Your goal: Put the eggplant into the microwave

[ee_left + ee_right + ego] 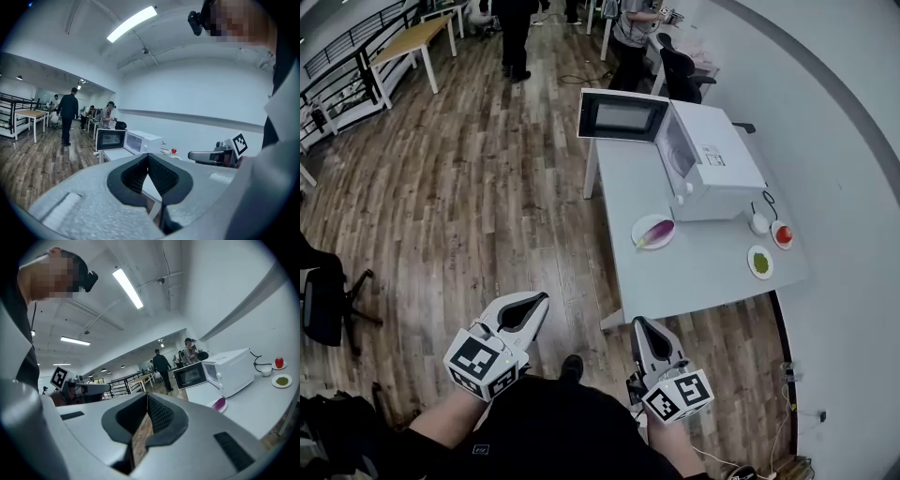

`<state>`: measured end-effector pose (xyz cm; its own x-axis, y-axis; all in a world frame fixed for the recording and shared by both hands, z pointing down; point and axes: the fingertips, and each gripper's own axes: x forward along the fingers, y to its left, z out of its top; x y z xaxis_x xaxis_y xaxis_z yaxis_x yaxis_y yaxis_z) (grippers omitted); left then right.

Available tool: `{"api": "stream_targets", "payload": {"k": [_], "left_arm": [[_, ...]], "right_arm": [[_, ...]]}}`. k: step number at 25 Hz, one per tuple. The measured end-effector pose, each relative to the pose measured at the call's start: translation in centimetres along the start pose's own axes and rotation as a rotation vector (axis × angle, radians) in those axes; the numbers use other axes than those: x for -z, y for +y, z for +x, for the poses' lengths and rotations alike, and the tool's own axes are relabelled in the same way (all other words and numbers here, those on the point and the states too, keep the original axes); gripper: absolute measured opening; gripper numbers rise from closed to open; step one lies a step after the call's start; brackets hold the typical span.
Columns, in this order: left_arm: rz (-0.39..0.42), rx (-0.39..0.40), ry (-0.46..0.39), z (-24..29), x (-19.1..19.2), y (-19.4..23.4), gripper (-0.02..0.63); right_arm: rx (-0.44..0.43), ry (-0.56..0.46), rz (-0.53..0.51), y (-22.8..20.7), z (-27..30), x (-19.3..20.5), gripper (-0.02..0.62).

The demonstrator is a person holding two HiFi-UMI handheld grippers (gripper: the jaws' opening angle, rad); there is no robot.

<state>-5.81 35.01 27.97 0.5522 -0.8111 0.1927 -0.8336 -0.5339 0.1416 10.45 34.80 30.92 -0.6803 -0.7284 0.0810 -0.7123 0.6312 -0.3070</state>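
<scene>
A purple eggplant (656, 231) lies on a white plate (645, 240) in the middle of the grey table (694, 272). Behind it stands the white microwave (712, 159) with its door (622, 114) swung open to the left. The right gripper view also shows the eggplant (218, 403) and the microwave (232, 371). Both grippers hang close to my body, well short of the table's near edge. My left gripper (534, 302) is shut with nothing in it, and so is my right gripper (640, 325). In the left gripper view the microwave (136, 140) is far off.
At the table's right end sit a white cup (759, 223), a dish with a red tomato (783, 233) and a dish of green food (760, 262). Wood floor (469, 206) spreads to the left. People (516, 28) stand at the far end near chairs (680, 70).
</scene>
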Motion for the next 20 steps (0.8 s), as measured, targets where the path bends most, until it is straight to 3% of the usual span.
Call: {"api": "stream_targets", "payload": {"k": [11, 20], "left_arm": [[0.011, 0.010, 0.014, 7.1, -2.2, 0.8, 0.008], [-0.005, 0.081, 0.005, 11.7, -2.8, 4.9, 0.008]], "right_arm": [[0.015, 0.013, -0.044, -5.7, 2.7, -1.2, 0.015], [0.084, 0.020, -0.056, -8.4, 7.0, -2.0, 0.015]]}}
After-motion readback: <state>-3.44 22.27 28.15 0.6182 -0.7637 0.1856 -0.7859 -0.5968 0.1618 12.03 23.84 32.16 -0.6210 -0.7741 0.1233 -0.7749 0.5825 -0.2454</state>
